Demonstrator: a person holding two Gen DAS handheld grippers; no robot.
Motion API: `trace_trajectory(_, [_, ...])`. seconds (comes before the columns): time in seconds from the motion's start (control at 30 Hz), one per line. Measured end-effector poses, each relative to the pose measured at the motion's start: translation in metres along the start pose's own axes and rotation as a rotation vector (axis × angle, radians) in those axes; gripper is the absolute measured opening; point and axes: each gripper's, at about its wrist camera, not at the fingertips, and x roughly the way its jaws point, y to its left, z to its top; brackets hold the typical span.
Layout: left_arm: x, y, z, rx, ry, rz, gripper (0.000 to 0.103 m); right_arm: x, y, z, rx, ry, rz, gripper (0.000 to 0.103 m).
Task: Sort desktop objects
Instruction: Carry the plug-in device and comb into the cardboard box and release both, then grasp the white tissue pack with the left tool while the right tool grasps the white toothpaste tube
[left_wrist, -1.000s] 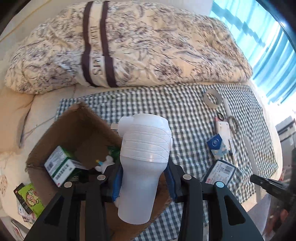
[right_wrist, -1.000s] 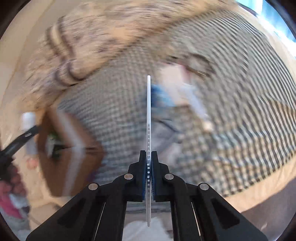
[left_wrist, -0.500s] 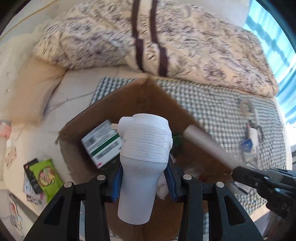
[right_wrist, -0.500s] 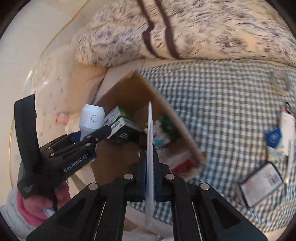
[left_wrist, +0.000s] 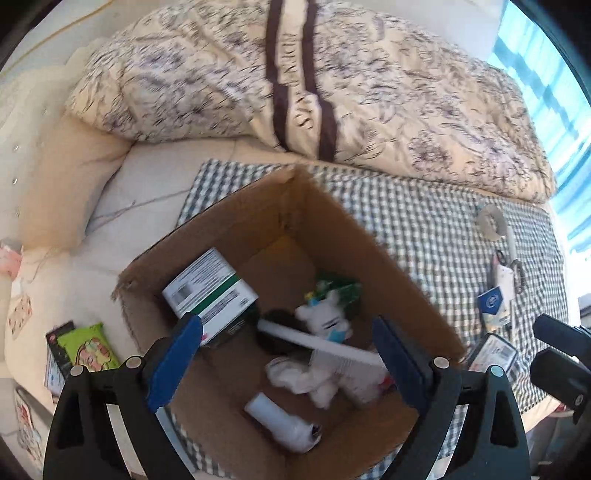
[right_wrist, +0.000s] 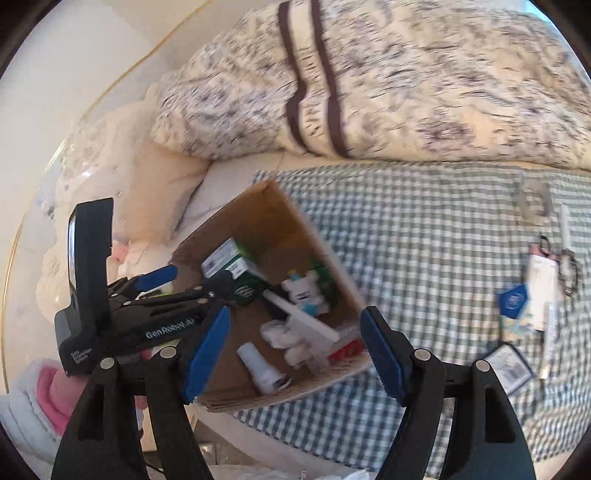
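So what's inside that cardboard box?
In the box: a green-and-white carton, white ruler, white bottle, small white toy and crumpled white stuff. Anything beneath them is hidden.

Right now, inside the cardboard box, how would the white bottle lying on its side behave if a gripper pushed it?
The white bottle is round-bodied and lies flat on the floor of the cardboard box, so it would probably roll rather than slide. It looks like smooth plastic, perhaps slippery between pads. It likely would not roll far, since the crumpled white item lies close beside it.
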Motion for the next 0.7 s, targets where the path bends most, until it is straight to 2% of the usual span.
trace_trajectory(0.13, [-0.002,-0.04,0.012,0.067,-0.017,-0.029,0.096,-0.027,-0.04,-0.005,0.08,-0.037,-0.066,0.073])
trace_trajectory(0.3, [0.001,-0.112,0.01,0.168,-0.021,-0.076,0.096,-0.062,-0.116,-0.022,0.196,-0.063,-0.186,0.073])
trace_trajectory(0.4, [0.009,-0.158,-0.002,0.217,-0.005,-0.104,0.096,-0.082,-0.163,-0.033,0.229,-0.061,-0.264,0.073])
trace_trajectory(0.53, [0.019,-0.216,-0.024,0.275,0.028,-0.145,0.096,-0.091,-0.221,-0.039,0.224,-0.032,-0.321,0.073])
trace_trajectory(0.7, [0.033,-0.27,-0.059,0.338,0.035,-0.189,0.096,-0.079,-0.279,-0.041,0.192,0.047,-0.308,0.073])
